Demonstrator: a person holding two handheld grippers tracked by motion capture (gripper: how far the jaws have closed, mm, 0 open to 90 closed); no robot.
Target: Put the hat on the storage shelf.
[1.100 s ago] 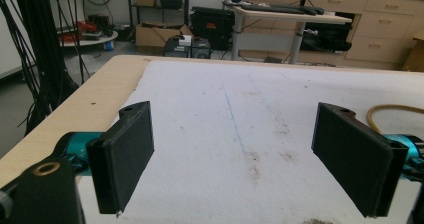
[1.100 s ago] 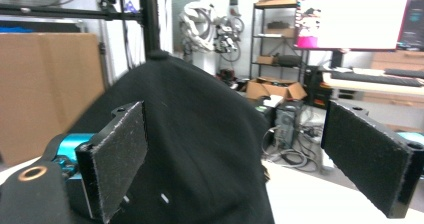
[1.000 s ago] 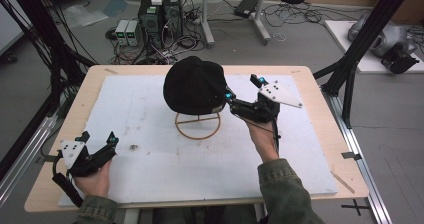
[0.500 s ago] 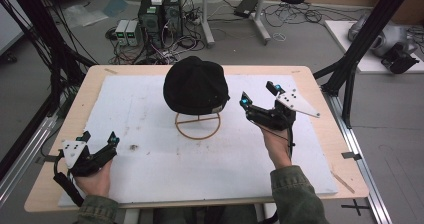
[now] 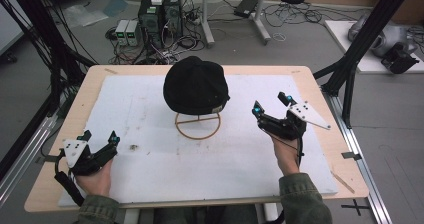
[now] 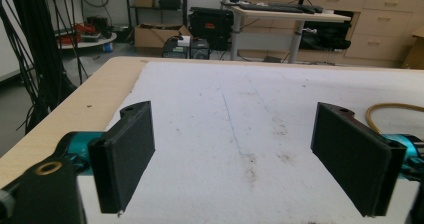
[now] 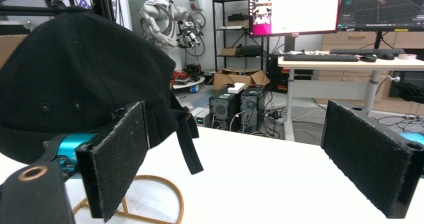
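We note the left tongs near the tabletop's front left corner, held low over the white mat, jaws set wide apart with nothing between them. In the left gripper view only stained mat lies between the pads. At centre, toward the far edge, the black cap sits on a tan wire stand, its strap hanging at the back. Right of the stand, well apart from the cap, the right tongs hover above the mat, jaws likewise spread and empty, pointing toward the far edge.
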